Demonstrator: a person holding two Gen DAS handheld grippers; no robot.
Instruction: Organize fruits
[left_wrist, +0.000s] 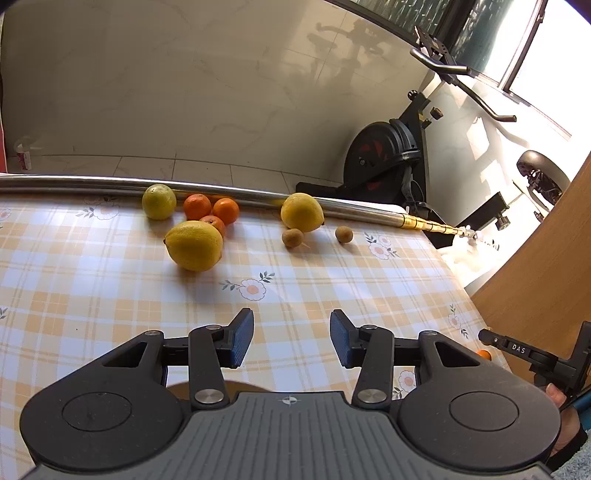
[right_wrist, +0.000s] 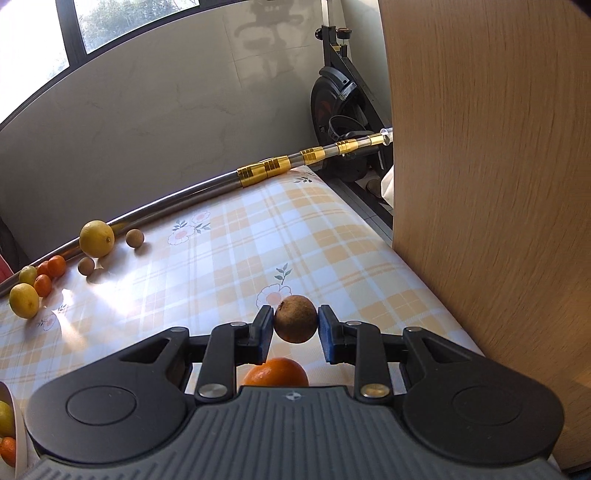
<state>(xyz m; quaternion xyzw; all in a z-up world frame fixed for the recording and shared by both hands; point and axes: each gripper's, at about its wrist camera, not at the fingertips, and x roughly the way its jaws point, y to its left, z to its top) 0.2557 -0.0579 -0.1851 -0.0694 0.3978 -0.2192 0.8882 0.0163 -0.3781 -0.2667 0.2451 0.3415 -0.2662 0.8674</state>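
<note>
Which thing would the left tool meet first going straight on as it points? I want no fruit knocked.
Probably the bare checked tablecloth: the empty, open left tool points down at it. The nearest lemon lies beyond, off to the left; depth is unclear.

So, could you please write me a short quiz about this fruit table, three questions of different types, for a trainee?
1. True or false: the left gripper has empty, parted jaws.
2. What does the right gripper hold? A) big yellow lemon B) small round brown fruit C) small orange mandarin
3. Fill in: along the far edge of the yellow checked tablecloth lies a long shiny metal ____.

Key:
1. True.
2. B, the small round brown fruit, pressed between the jaws.
3. Pole.
</note>
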